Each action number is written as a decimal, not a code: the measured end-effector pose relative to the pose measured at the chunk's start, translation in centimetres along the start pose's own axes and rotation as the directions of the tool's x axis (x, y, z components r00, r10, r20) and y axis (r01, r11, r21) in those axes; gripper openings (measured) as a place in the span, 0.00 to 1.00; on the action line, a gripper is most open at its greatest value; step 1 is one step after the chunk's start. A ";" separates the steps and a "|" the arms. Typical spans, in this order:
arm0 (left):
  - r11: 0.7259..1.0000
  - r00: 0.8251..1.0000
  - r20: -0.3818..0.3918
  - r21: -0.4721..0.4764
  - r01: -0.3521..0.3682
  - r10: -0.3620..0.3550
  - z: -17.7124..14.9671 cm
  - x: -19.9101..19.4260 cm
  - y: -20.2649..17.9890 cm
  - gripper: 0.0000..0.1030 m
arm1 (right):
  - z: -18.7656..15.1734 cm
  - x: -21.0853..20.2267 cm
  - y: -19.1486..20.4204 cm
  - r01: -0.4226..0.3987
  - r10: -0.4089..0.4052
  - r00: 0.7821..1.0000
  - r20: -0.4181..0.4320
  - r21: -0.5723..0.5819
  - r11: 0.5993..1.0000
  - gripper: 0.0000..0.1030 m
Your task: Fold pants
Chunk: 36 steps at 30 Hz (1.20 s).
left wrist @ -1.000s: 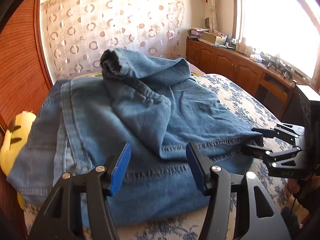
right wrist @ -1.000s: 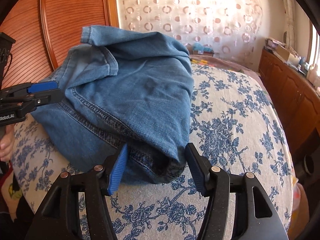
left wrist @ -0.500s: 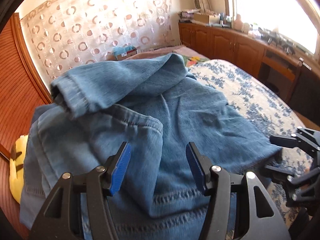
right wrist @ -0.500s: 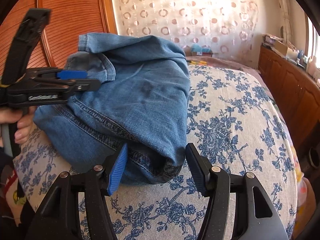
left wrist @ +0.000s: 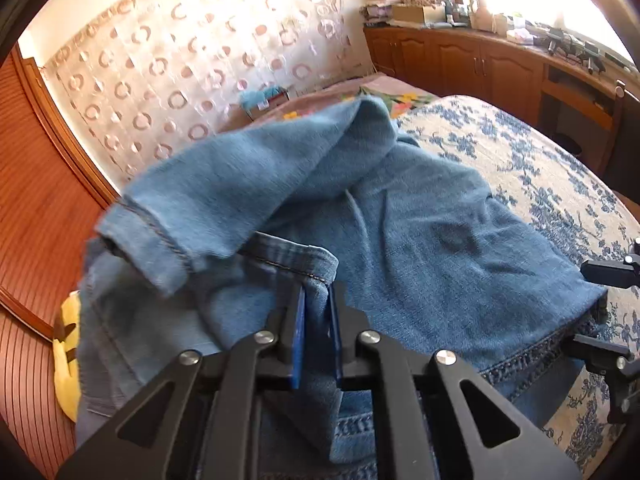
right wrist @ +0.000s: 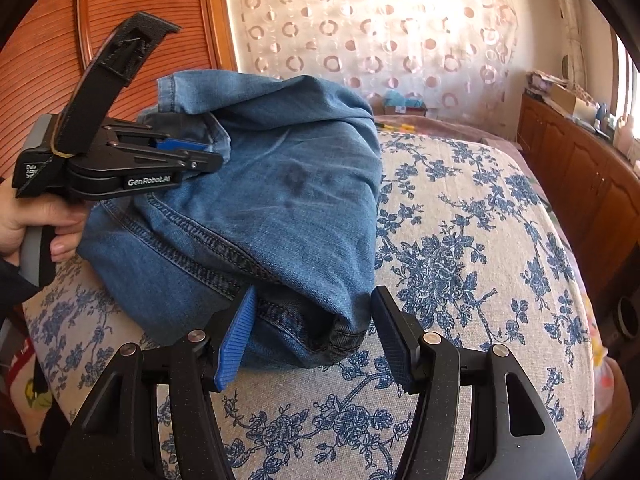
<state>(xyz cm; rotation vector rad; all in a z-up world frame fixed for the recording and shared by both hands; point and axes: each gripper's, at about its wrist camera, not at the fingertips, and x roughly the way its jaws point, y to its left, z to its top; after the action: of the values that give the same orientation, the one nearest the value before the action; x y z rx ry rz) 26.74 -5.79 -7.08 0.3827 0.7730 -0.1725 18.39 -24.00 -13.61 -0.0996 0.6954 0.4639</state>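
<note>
Blue denim pants (left wrist: 420,240) lie partly folded on the floral bedspread (left wrist: 540,152), with one leg cuff (left wrist: 148,236) flopped over the top. My left gripper (left wrist: 318,300) is shut on a hemmed edge of the pants near the pile's middle; it also shows in the right wrist view (right wrist: 208,156), held by a hand. In the right wrist view the pants (right wrist: 280,200) fill the left centre. My right gripper (right wrist: 312,332) is open, its jaws on either side of the pile's near corner, and shows at the right edge of the left wrist view (left wrist: 608,312).
A wooden headboard (right wrist: 48,48) stands at the left. A patterned curtain (right wrist: 380,40) hangs behind the bed. Wooden cabinets (left wrist: 500,64) with clutter run along the right under a bright window. A yellow plush toy (left wrist: 66,352) lies beside the pants at the left.
My left gripper moved forward over the pile and shut on the hemmed edge of the pants. The right gripper stayed open at the near corner.
</note>
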 end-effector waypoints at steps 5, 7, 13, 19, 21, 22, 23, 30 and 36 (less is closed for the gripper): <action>0.999 0.997 0.073 -0.052 0.015 -0.011 -0.4 -3.2 1.8 0.03 | 0.0 0.1 0.1 -0.003 0.003 1.000 -0.002 0.000 1.000 0.58; 0.996 0.993 0.114 -0.084 0.021 -0.011 -0.9 -4.8 2.8 0.03 | 0.0 0.0 0.0 -0.008 0.008 1.000 0.000 0.000 1.000 0.58; 0.978 0.977 0.211 -0.202 0.044 -0.001 -3.8 -9.4 6.3 0.01 | -0.1 0.0 0.0 -0.022 0.022 1.000 0.002 0.000 1.000 0.58; 0.969 0.975 0.220 -0.241 0.055 0.000 -6.0 -10.2 7.5 0.01 | 0.0 -0.1 0.0 -0.019 0.019 1.000 0.005 0.005 1.000 0.58; 0.963 0.975 0.222 -0.261 0.069 -0.009 -6.7 -10.0 7.7 0.01 | -0.1 -0.5 -0.1 -0.020 0.020 0.999 0.026 0.009 1.000 0.58; 0.961 0.975 0.222 -0.268 0.073 -0.013 -7.0 -9.8 7.6 0.01 | -0.1 -0.6 -0.1 -0.019 0.019 0.999 0.031 0.011 1.000 0.58; 0.958 0.975 0.222 -0.275 0.078 -0.016 -7.4 -9.7 7.6 0.01 | -0.1 -0.6 -0.1 -0.017 0.016 0.999 0.035 0.010 1.000 0.58; 0.948 0.971 0.235 -0.300 0.103 -0.031 -8.9 -9.9 7.4 0.01 | 0.5 -1.2 1.5 0.043 -0.038 0.998 0.051 -0.111 0.993 0.54; 0.943 0.964 0.265 -0.311 0.117 -0.032 -8.4 -10.6 7.6 0.01 | 1.6 -0.2 2.9 0.041 -0.039 0.999 0.011 -0.234 0.971 0.47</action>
<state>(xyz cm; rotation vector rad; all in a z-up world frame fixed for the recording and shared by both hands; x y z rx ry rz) 16.06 4.69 -3.02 0.0152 0.5460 -0.1599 17.90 -21.07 -12.07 -0.3338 0.6293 0.5064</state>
